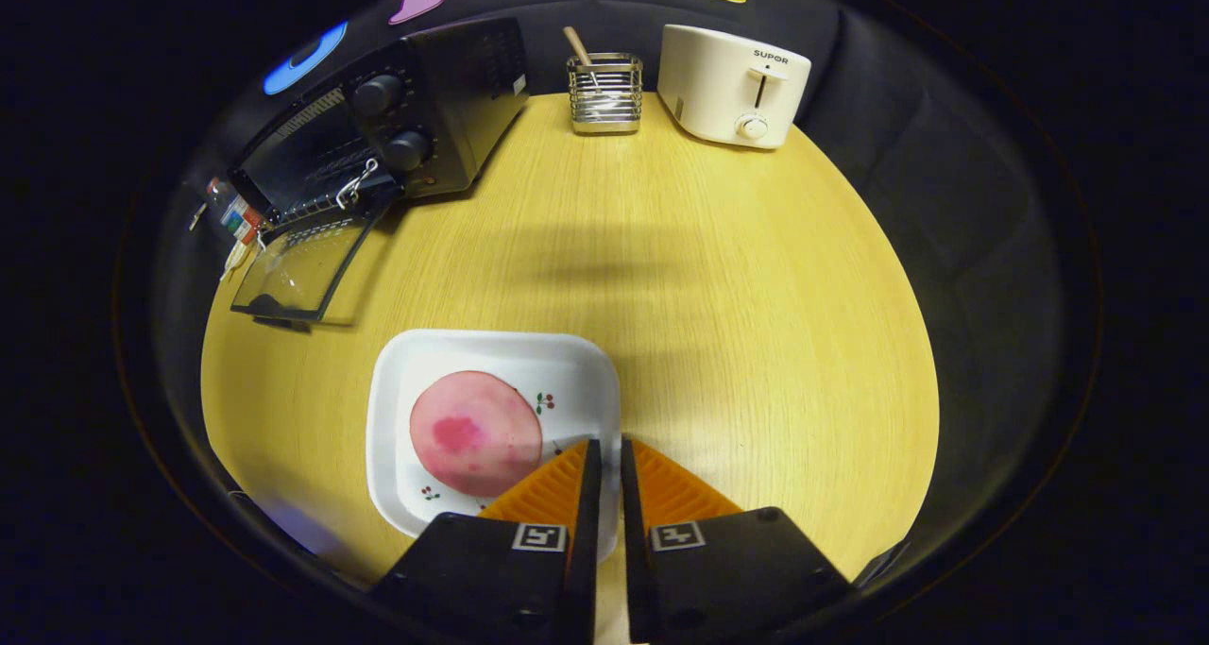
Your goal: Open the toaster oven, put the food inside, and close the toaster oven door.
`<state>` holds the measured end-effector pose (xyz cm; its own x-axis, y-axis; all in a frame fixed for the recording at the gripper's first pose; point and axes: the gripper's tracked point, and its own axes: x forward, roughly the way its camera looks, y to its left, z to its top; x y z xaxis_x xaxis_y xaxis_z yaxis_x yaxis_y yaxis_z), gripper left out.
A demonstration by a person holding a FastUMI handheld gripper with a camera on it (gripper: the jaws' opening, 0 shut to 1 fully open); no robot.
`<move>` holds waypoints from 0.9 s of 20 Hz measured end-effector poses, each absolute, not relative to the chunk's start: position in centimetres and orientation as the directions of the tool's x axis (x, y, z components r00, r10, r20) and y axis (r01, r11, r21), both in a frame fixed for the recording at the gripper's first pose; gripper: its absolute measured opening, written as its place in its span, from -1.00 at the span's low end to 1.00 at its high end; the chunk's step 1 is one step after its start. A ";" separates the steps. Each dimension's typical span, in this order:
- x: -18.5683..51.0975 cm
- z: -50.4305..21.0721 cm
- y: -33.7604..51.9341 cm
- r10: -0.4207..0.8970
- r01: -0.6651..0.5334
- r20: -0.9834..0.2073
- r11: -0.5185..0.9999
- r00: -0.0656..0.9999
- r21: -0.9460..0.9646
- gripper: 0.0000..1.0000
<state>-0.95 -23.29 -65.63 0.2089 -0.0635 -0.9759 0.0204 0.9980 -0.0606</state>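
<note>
- The gripper [604, 449] is nearest, its fingers nearly closed on nothing, tips over the right edge of a white plate [406, 381].
- The plate holds a round pink food piece [475, 432].
- Beyond, left, the black toaster oven [397, 126] stands with its glass door [297, 267] lowered open onto the worktop [718, 277].
- Farther back stand a wire utensil holder [605, 94] and a cream toaster [732, 83] with a brand name on its top edge.

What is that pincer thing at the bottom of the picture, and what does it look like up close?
It is a hand-held gripper with two fingers that taper to narrow tips and lie close together, almost shut. Their upper faces are ribbed with fine ridges. Each finger sits on a blocky dark mount carrying a small square black-and-white marker. Screw holes show near the mounts' lower corners. No cables can be seen.
</note>
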 end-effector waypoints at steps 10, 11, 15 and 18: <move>-1.8 -66.5 -22.4 0.109 0.041 -0.991 0.993 -0.076 0.107 -0.84; -2.0 -66.5 -22.3 0.152 0.068 -0.984 0.987 -0.093 0.146 -0.85; -3.0 -66.5 -21.2 0.329 0.264 -0.939 0.919 -0.097 0.294 -0.85; -4.0 -66.0 -20.3 0.437 0.402 -0.898 0.830 -0.040 0.386 -0.87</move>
<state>-4.01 -20.33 -66.02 -0.0397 0.4373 -0.8984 0.4023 0.8300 0.3863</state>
